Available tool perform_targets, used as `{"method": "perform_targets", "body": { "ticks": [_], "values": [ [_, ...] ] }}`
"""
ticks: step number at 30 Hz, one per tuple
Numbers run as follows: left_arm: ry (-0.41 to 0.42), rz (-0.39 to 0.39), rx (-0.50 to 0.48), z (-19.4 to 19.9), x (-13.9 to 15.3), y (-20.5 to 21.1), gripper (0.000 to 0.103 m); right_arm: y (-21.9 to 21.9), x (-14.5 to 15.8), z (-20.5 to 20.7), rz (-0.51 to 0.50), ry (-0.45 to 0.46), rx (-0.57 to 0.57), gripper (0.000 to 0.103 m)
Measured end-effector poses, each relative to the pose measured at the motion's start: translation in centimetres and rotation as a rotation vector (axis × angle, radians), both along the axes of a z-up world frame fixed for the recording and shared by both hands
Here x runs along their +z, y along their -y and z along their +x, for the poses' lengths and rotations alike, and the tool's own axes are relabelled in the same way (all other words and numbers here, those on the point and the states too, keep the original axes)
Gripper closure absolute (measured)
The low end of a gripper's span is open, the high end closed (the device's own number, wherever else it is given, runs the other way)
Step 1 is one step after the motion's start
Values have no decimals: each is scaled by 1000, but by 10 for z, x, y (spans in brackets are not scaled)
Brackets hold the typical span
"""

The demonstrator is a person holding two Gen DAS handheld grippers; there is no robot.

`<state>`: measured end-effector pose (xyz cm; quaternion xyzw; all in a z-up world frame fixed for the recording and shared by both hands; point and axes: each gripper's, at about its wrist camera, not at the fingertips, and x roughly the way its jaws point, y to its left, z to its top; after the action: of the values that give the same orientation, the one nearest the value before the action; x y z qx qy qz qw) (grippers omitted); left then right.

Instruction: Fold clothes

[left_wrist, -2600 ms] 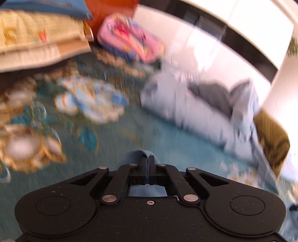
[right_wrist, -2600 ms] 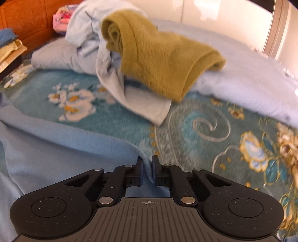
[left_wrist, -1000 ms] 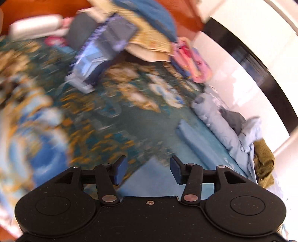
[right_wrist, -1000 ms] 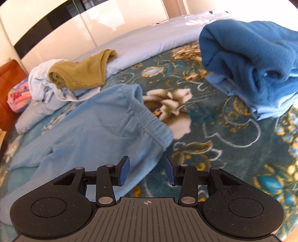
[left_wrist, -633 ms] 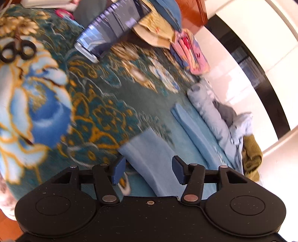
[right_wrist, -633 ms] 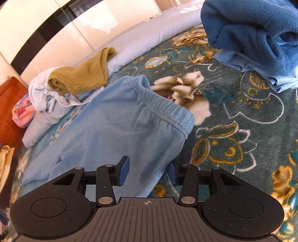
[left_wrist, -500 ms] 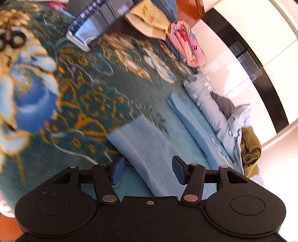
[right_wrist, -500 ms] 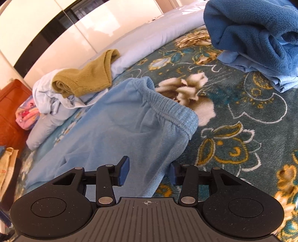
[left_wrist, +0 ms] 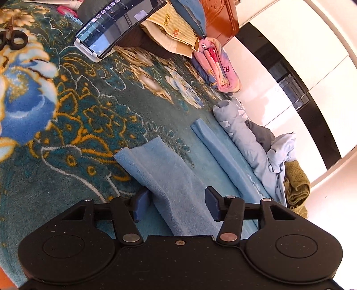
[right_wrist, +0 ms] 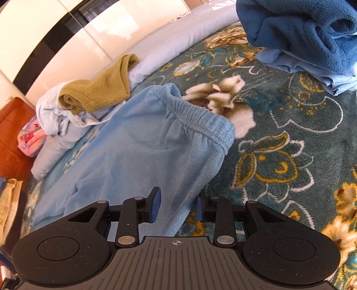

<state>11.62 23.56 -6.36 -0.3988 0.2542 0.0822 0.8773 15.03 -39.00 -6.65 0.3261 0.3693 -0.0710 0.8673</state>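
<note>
Jaws of both grippers, left gripper [left_wrist: 176, 206] and right gripper [right_wrist: 177, 207], have just been closing around the light-blue trousers [right_wrist: 142, 156] — cloth between them, pads not yet clamped — spread on the bed [right_wrist: 290, 178]; regrasp imminent.

The light blue trousers [right_wrist: 138, 156] in front of me are soft, matt fleece with a ribbed waistband. My blanket [left_wrist: 84, 125] underneath is thick, fuzzy pile. The mustard sweater [right_wrist: 100, 89] looks coarse-knit, the headboard [left_wrist: 221, 20] glossy wood, and my gripper [left_wrist: 176, 203] is matt, speckled black plastic.
</note>
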Motion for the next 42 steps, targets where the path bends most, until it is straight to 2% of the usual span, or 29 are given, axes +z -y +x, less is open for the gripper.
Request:
{"method": "perform_targets", "body": {
  "ticks": [2,4,5,7,10,14,16,22,28,36,38,40,42],
  "values": [
    [-24,-8,25,0,0,-3,83,2,-1,0,13,4,-10,75],
    [-27,-46,63,-3,-2,-9,90,4,-1,-1,26,3,-21,82],
    [-27,-52,72,-4,-3,-10,94,5,-1,-1,33,1,-27,82],
    [-34,-15,72,-4,0,-8,102,6,1,-1,35,-1,-36,87],
    [-22,6,73,-4,7,-8,103,8,8,-3,12,5,-51,98],
    [31,29,78,-5,26,-7,103,7,26,-10,-30,44,-47,101],
    [44,71,57,-8,35,-5,103,7,33,-14,-55,60,-40,101],
    [80,113,37,-18,53,-2,103,21,46,-36,-42,116,-57,102],
    [47,103,9,-2,49,-3,103,30,45,-33,-17,99,-45,102],
    [9,73,-7,2,29,-7,103,26,20,-30,-12,27,-35,100],
    [7,60,-12,0,22,-10,103,26,15,-32,-8,16,-34,91],
    [2,58,-22,-1,16,-12,103,25,10,-32,1,11,-23,76],
    [2,50,-30,-2,11,-14,103,24,6,-31,-7,1,-19,73]
  ]
}}
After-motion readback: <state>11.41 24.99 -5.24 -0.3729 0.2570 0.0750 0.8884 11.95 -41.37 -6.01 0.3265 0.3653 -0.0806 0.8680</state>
